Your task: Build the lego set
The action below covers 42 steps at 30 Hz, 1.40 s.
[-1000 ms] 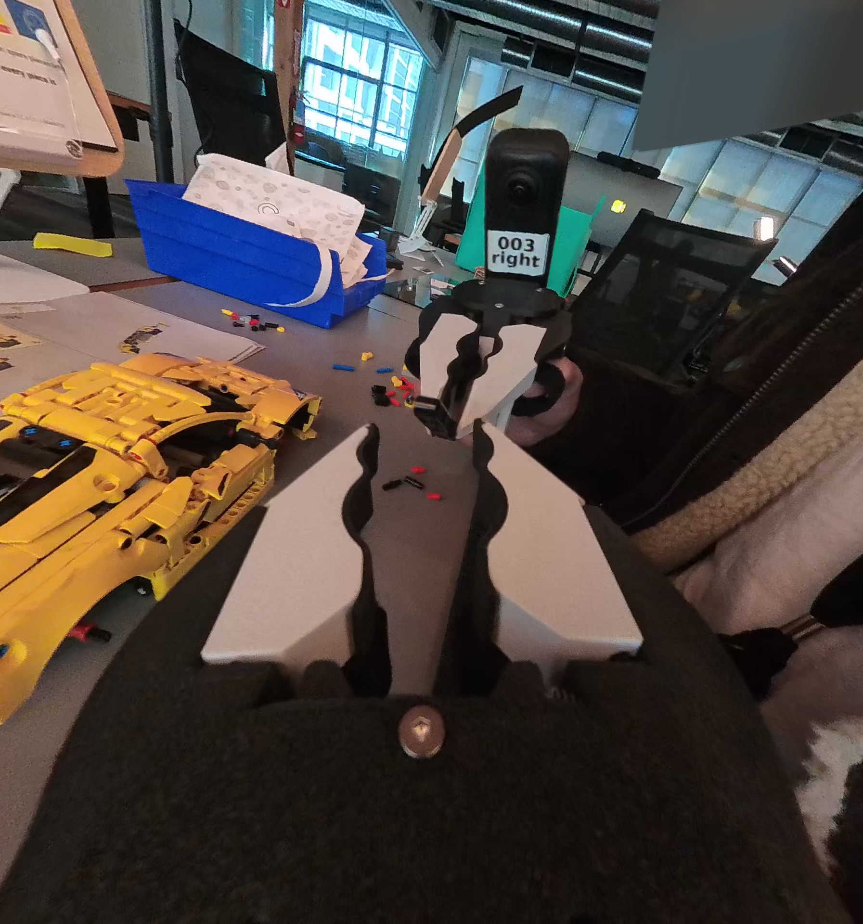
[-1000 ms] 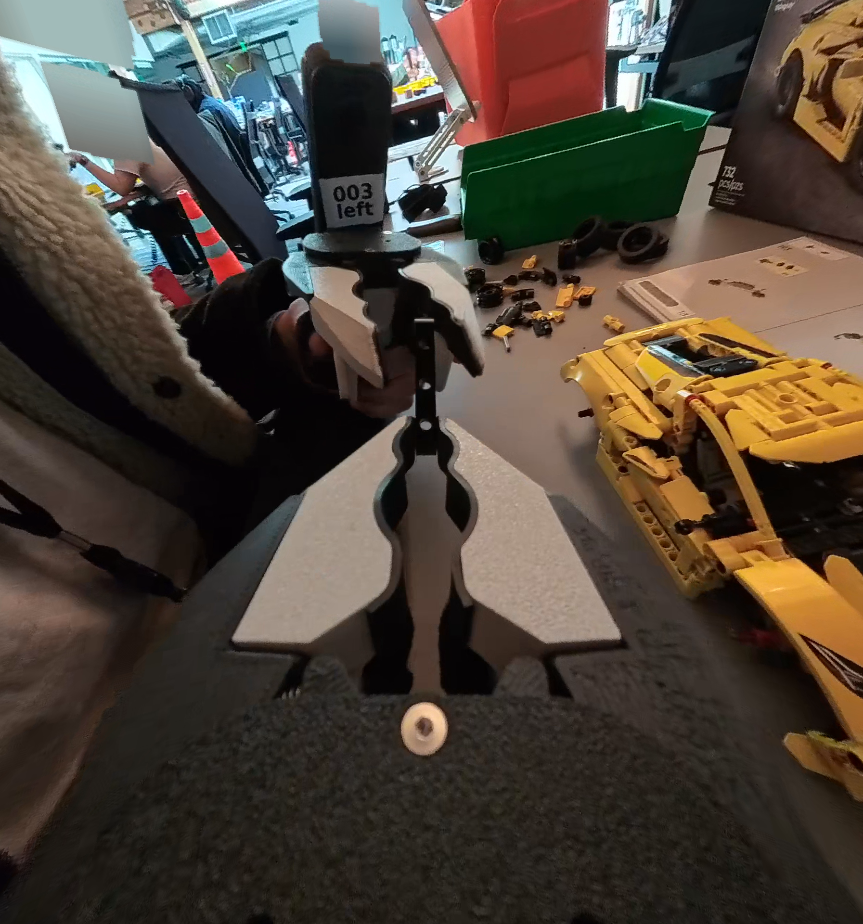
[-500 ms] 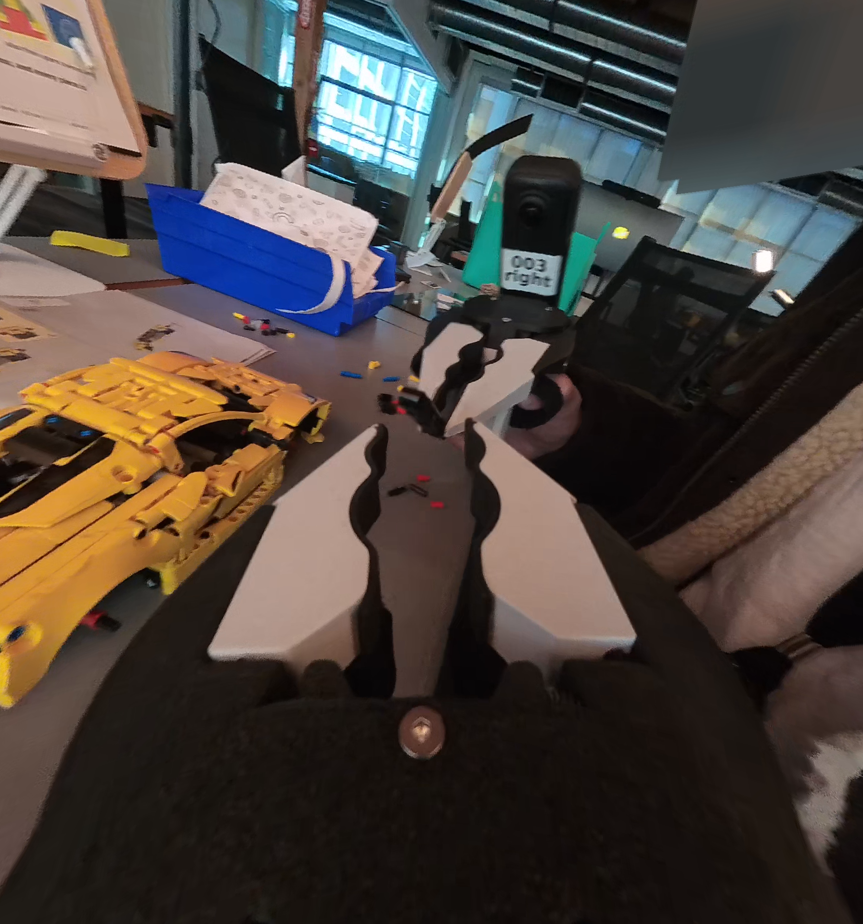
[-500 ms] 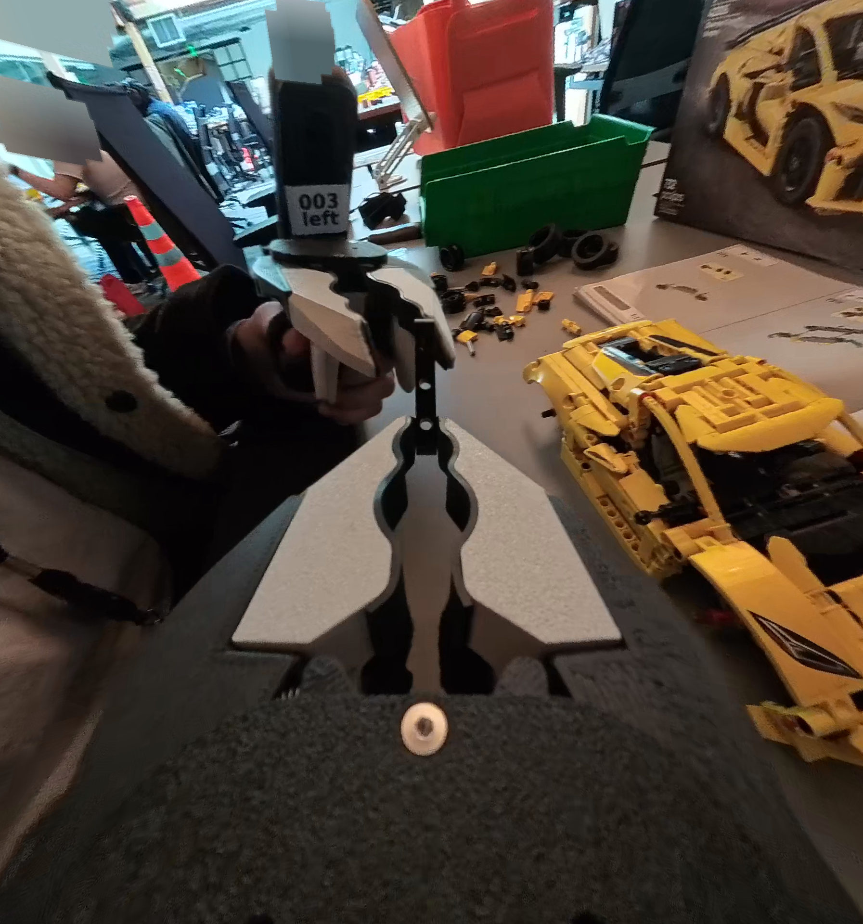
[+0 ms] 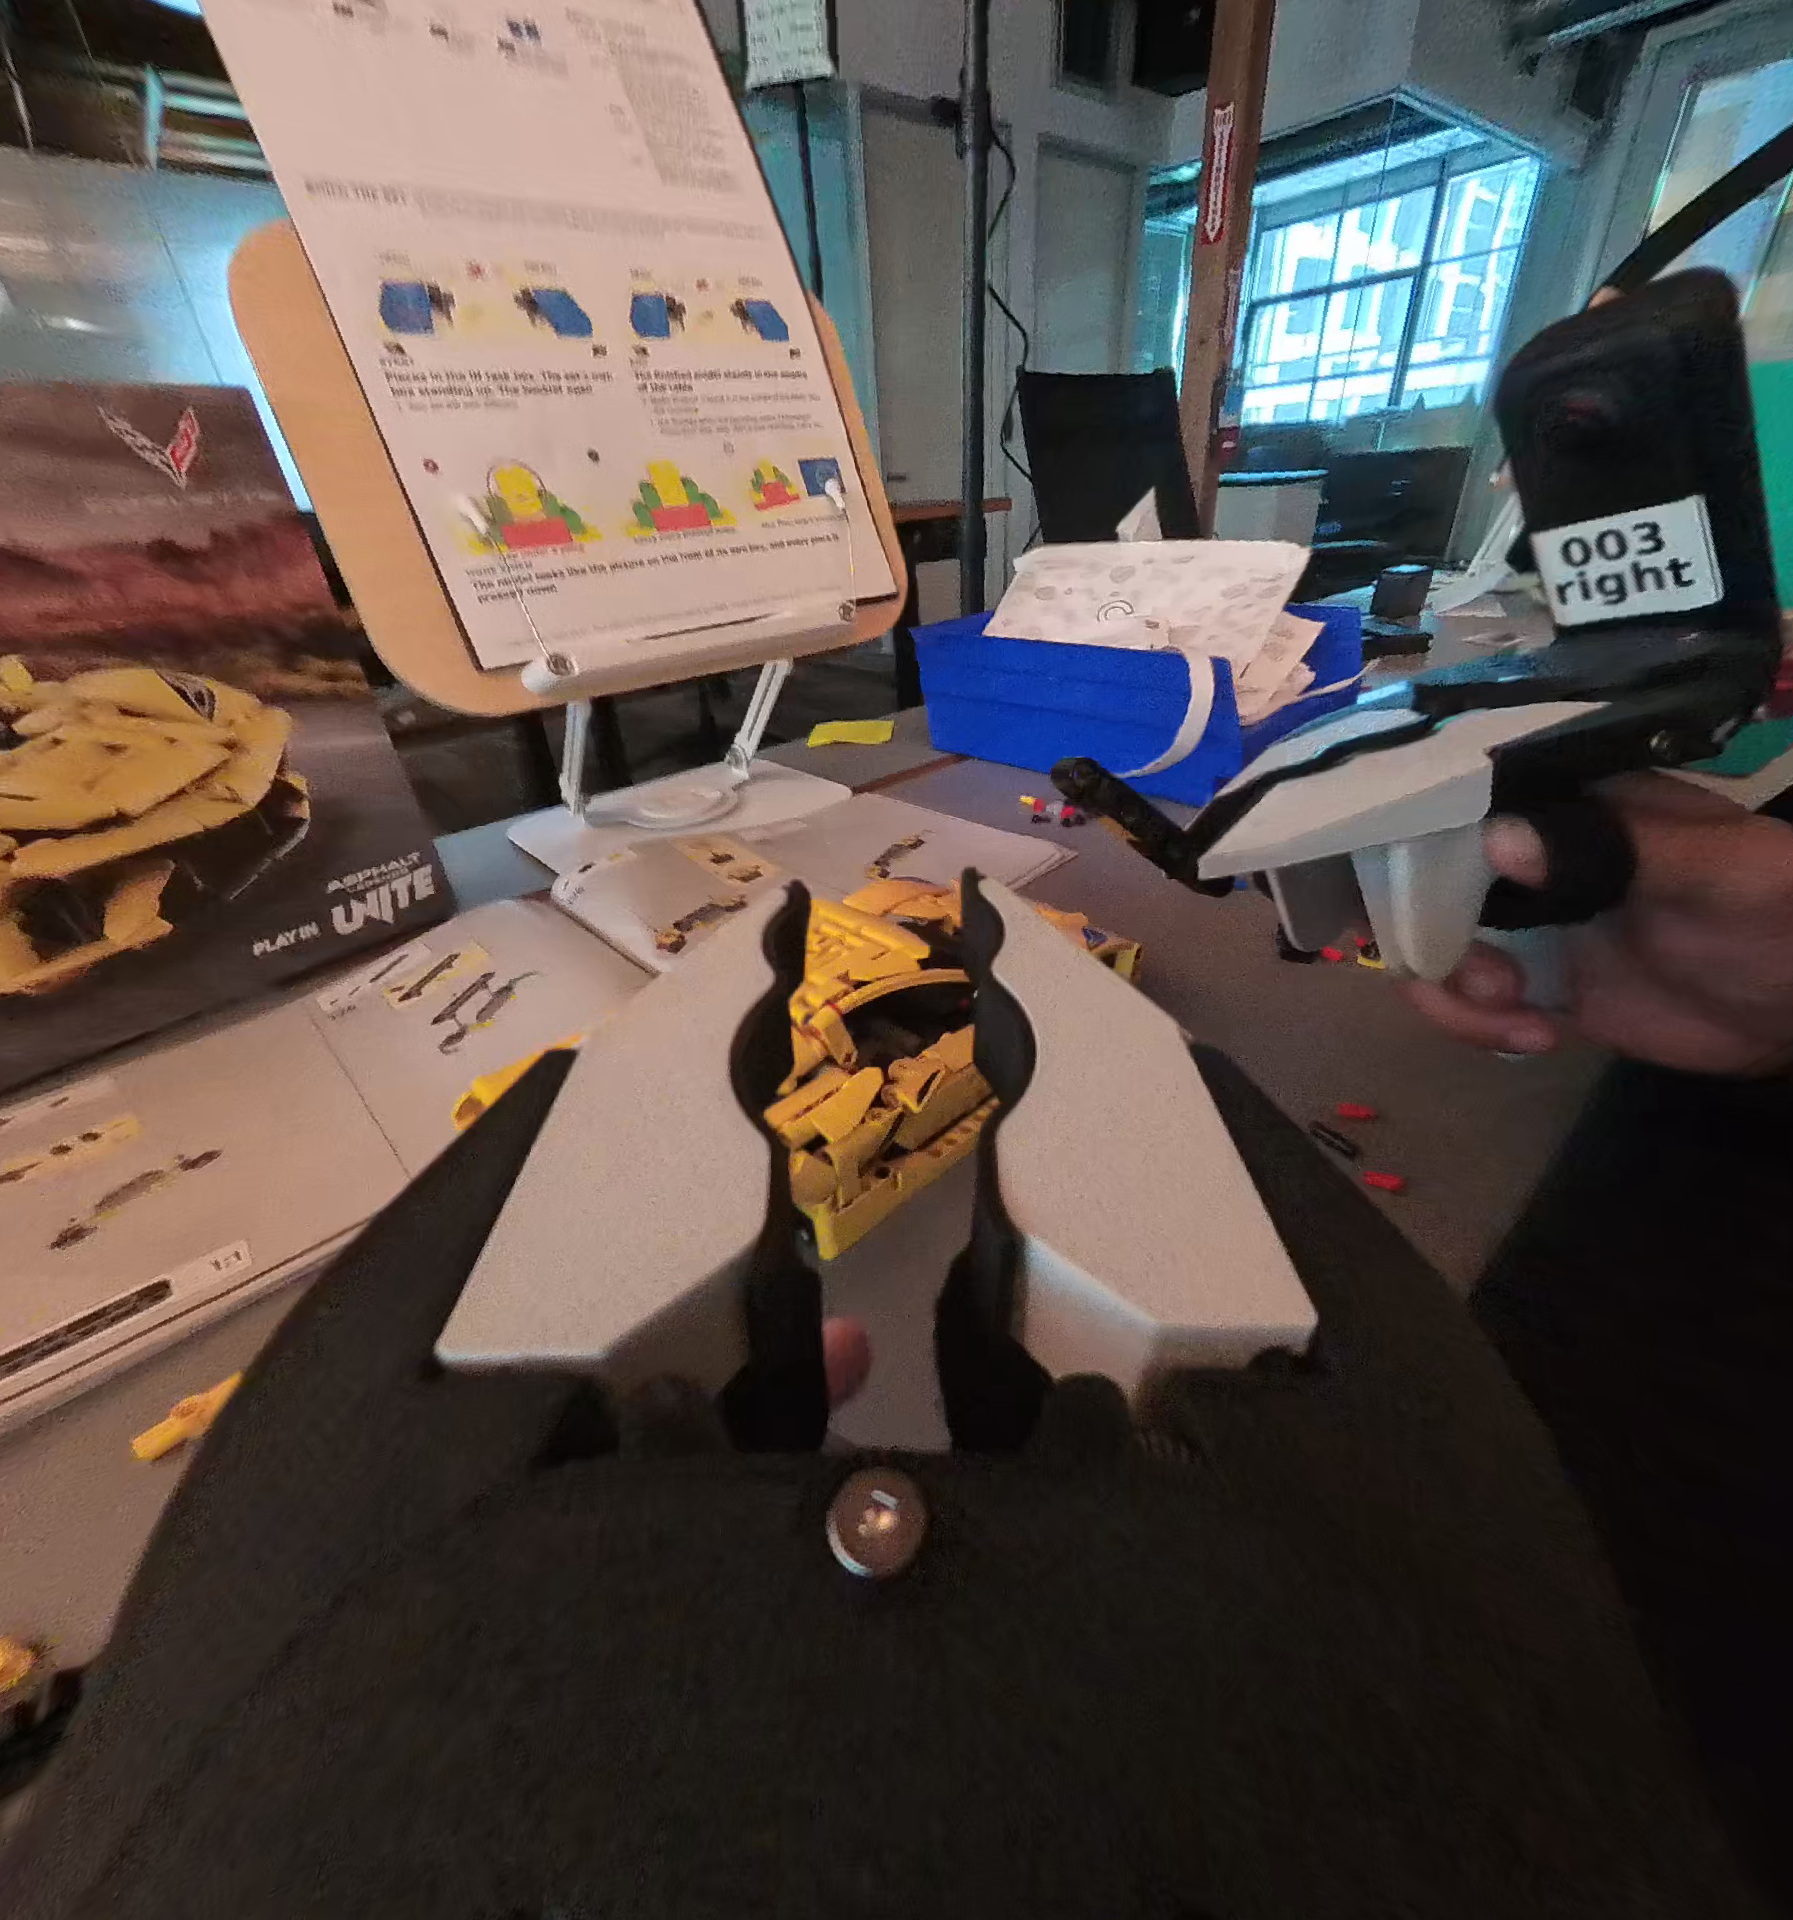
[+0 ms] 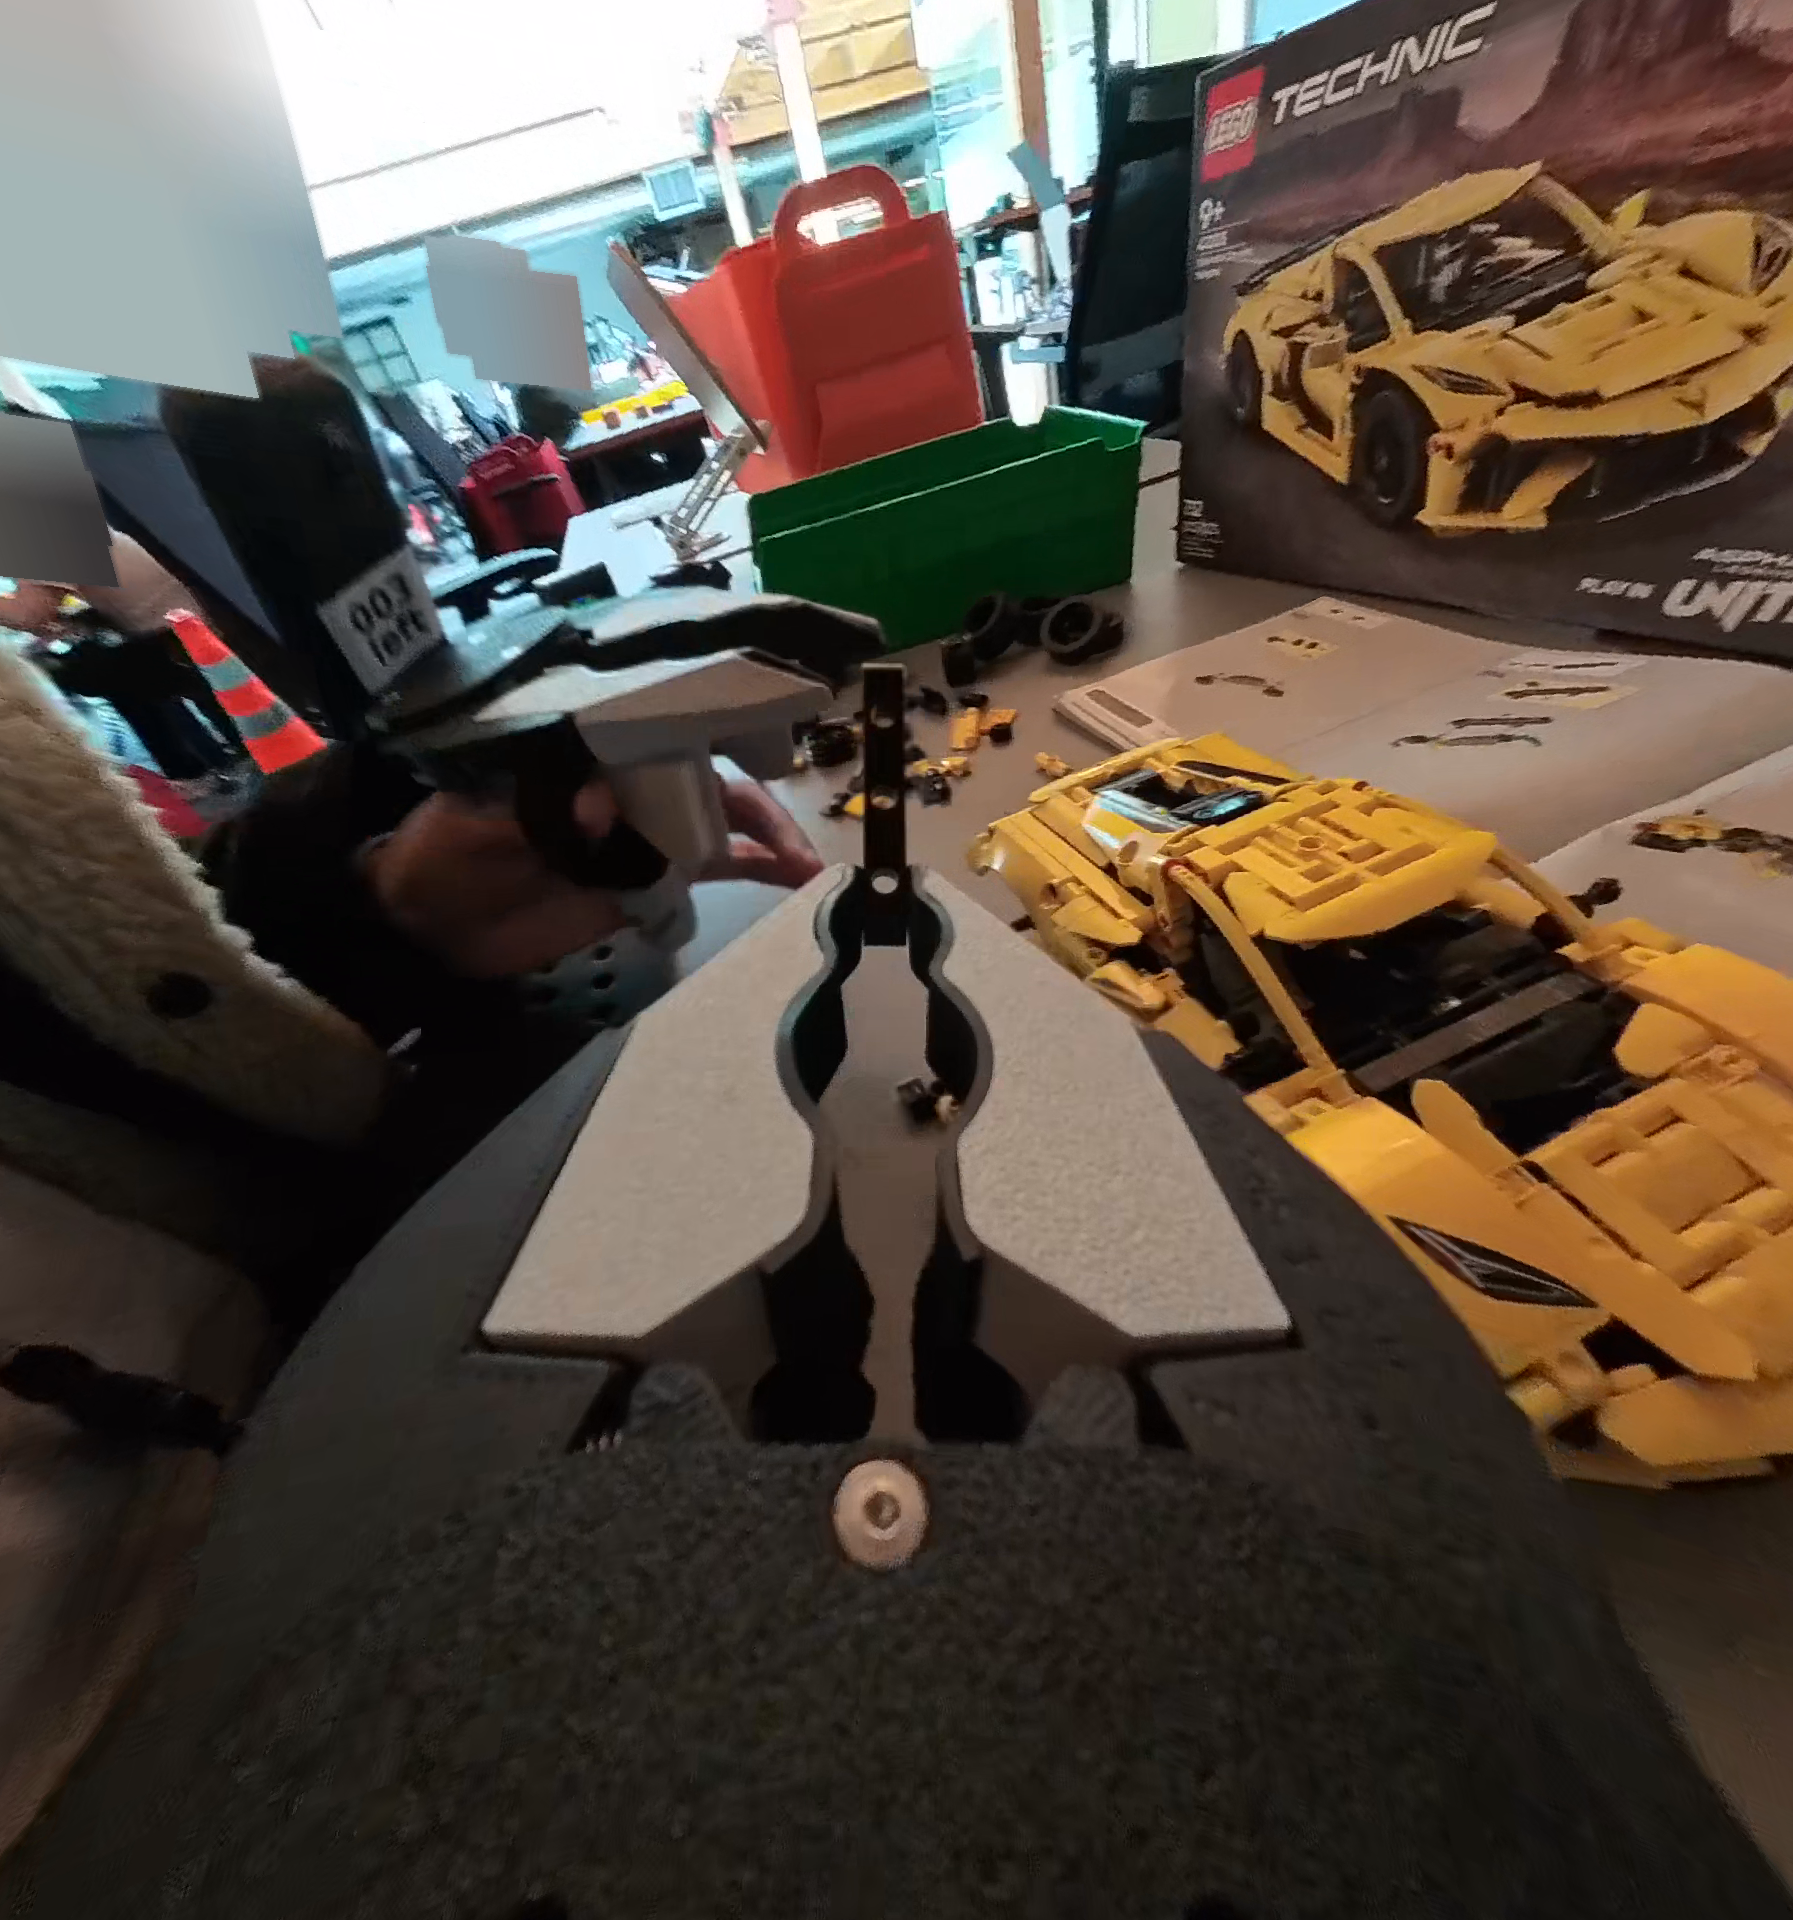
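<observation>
The yellow Lego car [image 6: 1339,935] stands on the grey table to the right of my right gripper. My right gripper [image 6: 884,883] is shut on a thin black beam with holes [image 6: 884,748] that sticks straight out of its tips. In the left wrist view this gripper [image 5: 1209,862] is at the right, in a hand, with the black beam [image 5: 1131,821] pointing left. My left gripper [image 5: 881,904] is open and empty, held above the table. The car [image 5: 871,1081] shows through its gap. The left gripper also shows in the right wrist view [image 6: 830,649], left of the beam.
The set's box [image 6: 1494,312] and open instruction booklets [image 6: 1391,686] lie behind the car. A green bin [image 6: 933,520], black tyres [image 6: 1048,623] and loose small parts [image 6: 975,727] are at the back. A blue bin [image 5: 1058,696], a page stand [image 5: 580,416] and red pins [image 5: 1370,1174] show too. The left gripper's tips are roughly 8 centimeters from the right gripper's.
My left gripper has swung left, from facing the right gripper to facing the car. My right gripper has turned toward the car with the black beam still in it.
</observation>
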{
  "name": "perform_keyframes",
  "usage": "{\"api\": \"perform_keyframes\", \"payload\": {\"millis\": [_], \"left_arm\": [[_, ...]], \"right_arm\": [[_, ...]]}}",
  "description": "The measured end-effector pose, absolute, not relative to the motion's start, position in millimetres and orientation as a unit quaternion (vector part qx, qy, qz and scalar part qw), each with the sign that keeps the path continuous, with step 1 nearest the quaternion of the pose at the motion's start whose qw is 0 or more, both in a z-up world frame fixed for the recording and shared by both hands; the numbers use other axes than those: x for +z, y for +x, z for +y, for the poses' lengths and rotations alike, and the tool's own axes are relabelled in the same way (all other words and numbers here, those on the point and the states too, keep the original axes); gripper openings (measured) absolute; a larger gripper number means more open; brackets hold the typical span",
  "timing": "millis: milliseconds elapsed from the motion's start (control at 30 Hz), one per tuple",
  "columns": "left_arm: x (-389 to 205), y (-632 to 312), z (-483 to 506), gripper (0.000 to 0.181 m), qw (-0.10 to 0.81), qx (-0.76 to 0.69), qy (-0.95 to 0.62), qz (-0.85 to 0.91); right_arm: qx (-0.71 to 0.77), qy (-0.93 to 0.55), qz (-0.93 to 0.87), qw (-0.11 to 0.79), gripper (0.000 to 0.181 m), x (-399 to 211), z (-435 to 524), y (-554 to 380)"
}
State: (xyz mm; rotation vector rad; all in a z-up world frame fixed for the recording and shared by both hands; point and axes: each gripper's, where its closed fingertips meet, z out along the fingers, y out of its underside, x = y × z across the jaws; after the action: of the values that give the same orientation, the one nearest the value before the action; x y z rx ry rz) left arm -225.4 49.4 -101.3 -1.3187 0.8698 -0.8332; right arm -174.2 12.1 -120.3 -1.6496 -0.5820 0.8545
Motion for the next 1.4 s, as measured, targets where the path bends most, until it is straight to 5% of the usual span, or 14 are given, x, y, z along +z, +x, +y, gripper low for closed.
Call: {"api": "perform_keyframes", "payload": {"millis": [200, 367, 700, 1233, 1400], "left_arm": [[-118.6, -192.3, 1.5, 0.032, 0.433, -0.544, -0.588, 0.414], [-127.8, -189.1, 16.6, 0.032, 0.379, -0.574, -0.641, 0.342], [-131.1, -163.0, 30.1, 0.018, 0.396, -0.570, -0.690, 0.207], [-122.6, -164.4, 35.5, 0.024, 0.418, -0.583, -0.672, 0.183], [-123.4, -164.5, 36.0, 0.009, 0.430, -0.574, -0.671, 0.191]], "right_arm": [[0.410, -0.693, -0.237, 0.543, 0.006, -117.8, 7.8, -174.2], [0.370, -0.707, -0.239, 0.553, 0.006, -123.2, 13.2, -170.9], [0.143, -0.735, -0.261, 0.610, 0.006, -131.8, 29.7, -157.0], [0.167, -0.741, -0.264, 0.594, 0.006, -137.1, 28.5, -161.4], [0.146, -0.743, -0.272, 0.593, 0.006, -139.7, 29.2, -161.8]]}}
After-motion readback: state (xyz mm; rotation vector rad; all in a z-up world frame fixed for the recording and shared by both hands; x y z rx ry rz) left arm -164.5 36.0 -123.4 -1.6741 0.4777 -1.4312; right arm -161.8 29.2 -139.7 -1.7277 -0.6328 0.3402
